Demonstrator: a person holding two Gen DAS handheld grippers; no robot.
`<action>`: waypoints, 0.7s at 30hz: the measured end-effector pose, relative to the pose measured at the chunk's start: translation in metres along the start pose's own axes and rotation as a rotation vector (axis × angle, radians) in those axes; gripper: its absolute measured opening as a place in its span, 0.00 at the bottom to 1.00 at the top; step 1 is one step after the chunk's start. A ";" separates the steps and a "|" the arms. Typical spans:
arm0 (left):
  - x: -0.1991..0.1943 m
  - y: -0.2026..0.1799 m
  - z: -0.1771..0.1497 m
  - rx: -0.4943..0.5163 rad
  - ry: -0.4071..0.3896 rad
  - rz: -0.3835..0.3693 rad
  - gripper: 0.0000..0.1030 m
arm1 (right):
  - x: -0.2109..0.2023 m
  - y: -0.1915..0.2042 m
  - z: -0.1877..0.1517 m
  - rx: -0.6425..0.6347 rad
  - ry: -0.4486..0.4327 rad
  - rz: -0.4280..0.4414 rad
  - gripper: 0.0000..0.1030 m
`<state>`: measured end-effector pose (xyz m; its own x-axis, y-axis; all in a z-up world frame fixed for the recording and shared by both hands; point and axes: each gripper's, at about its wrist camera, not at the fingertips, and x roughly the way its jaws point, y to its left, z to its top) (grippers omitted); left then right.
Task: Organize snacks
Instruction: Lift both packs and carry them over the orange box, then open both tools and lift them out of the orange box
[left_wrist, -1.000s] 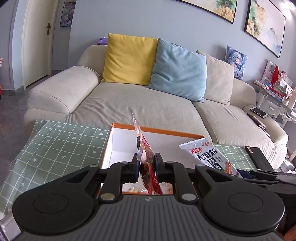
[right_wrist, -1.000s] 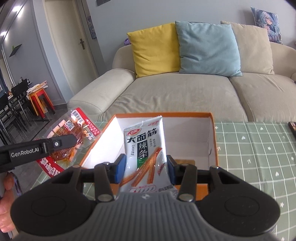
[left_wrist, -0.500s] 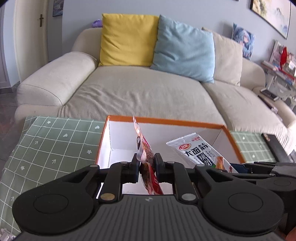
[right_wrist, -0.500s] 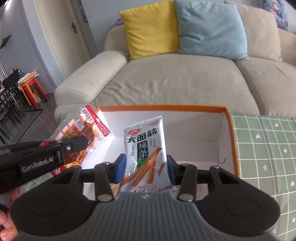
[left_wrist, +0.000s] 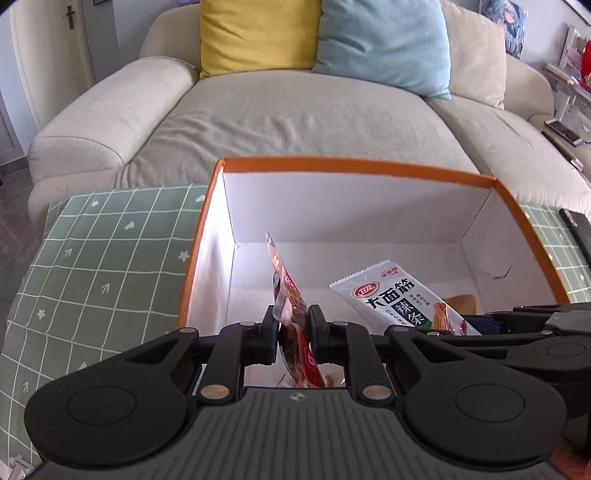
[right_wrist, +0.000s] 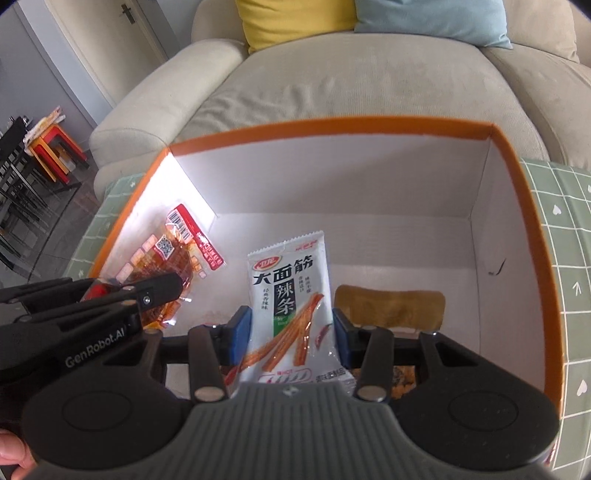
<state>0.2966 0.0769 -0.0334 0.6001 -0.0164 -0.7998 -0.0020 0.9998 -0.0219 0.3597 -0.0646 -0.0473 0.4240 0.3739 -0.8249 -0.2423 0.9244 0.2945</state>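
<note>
An open box with an orange rim (left_wrist: 354, 168) and white inside stands on the green checked cloth; it also shows in the right wrist view (right_wrist: 332, 127). My left gripper (left_wrist: 292, 325) is shut on a red clear snack packet (left_wrist: 290, 310), held edge-on inside the box; the packet also shows in the right wrist view (right_wrist: 173, 258). My right gripper (right_wrist: 291, 330) is shut on a white spicy-strip packet (right_wrist: 291, 291), held inside the box to the right of the left one; the packet also shows in the left wrist view (left_wrist: 399, 299).
A tan snack (right_wrist: 391, 304) and an orange packet (right_wrist: 404, 384) lie on the box floor under my right gripper. A beige sofa (left_wrist: 295, 110) with yellow and blue cushions stands behind the table. A black device (left_wrist: 576, 229) lies on the cloth at right.
Both grippers have moved forward and down, carrying their packets from above the box rim into the box. Both grips are unchanged.
</note>
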 end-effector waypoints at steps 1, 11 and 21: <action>0.002 0.000 -0.001 0.001 0.012 0.002 0.17 | 0.002 0.002 -0.001 -0.007 0.009 -0.010 0.43; 0.011 0.000 -0.006 0.006 0.075 0.028 0.17 | 0.012 0.004 -0.009 -0.028 0.085 -0.042 0.43; 0.013 -0.002 -0.008 0.015 0.076 0.041 0.17 | 0.019 0.009 -0.008 -0.021 0.088 -0.070 0.46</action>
<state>0.2981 0.0747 -0.0482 0.5374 0.0239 -0.8430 -0.0125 0.9997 0.0204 0.3589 -0.0492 -0.0641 0.3623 0.3000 -0.8825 -0.2333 0.9458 0.2258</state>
